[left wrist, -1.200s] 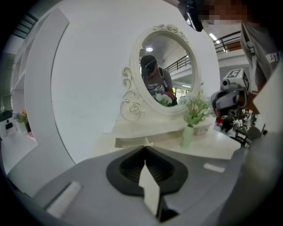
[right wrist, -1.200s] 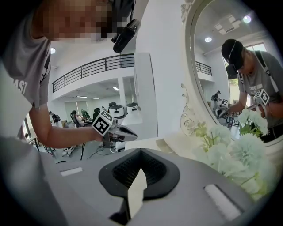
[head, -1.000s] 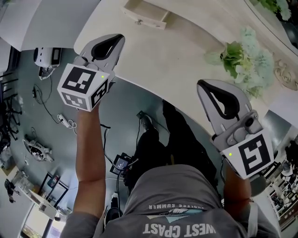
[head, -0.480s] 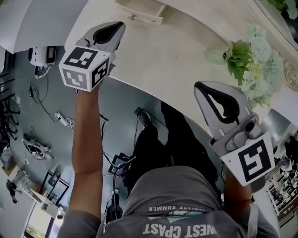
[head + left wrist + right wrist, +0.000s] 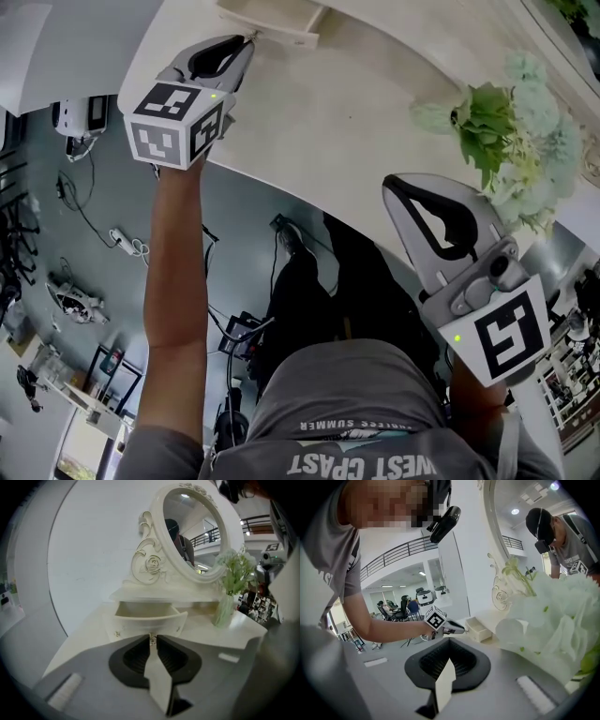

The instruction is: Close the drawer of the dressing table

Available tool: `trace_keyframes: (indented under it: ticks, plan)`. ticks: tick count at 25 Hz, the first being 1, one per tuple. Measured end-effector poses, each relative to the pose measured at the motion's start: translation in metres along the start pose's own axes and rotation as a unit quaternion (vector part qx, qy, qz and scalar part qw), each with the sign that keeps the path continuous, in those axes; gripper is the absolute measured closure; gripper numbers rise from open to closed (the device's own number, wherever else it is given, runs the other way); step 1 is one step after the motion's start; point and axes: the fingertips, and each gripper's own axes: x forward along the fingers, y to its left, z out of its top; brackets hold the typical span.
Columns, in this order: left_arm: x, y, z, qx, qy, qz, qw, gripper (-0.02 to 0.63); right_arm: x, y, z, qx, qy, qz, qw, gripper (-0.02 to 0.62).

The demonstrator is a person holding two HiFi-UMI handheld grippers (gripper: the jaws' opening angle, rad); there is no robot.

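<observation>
At the front of the white wooden dressing table [image 5: 356, 103], its cream curved-front drawer [image 5: 147, 617] stands pulled out. My left gripper [image 5: 152, 642] is pinched on the drawer's small metal knob [image 5: 152, 639]. My right gripper [image 5: 448, 642] hovers over the table's near edge, jaws together and empty.

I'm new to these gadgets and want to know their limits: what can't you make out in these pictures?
Drawer floor: in the left gripper view its own front hides it; in the head view the top edge cuts the drawer off.
Knob: in the left gripper view it is too small to tell whether the left claw pinches or only touches it.
Vase: in the head view the flowers cover it.
</observation>
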Motion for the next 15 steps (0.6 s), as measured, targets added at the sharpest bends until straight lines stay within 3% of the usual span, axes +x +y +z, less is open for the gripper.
trace_keyframes:
  ticks: [6,15]
  plan:
    - [0.006,0.003,-0.001,-0.004,-0.005,0.003,1.0,0.505,0.004,0.0,-0.006,0.006,0.004,0.001,1.0,0.594]
    - [0.012,0.006,0.006,-0.006,-0.017,-0.013,0.9997,0.528,0.011,-0.002,-0.01,0.014,0.009,0.0,1.0,0.594]
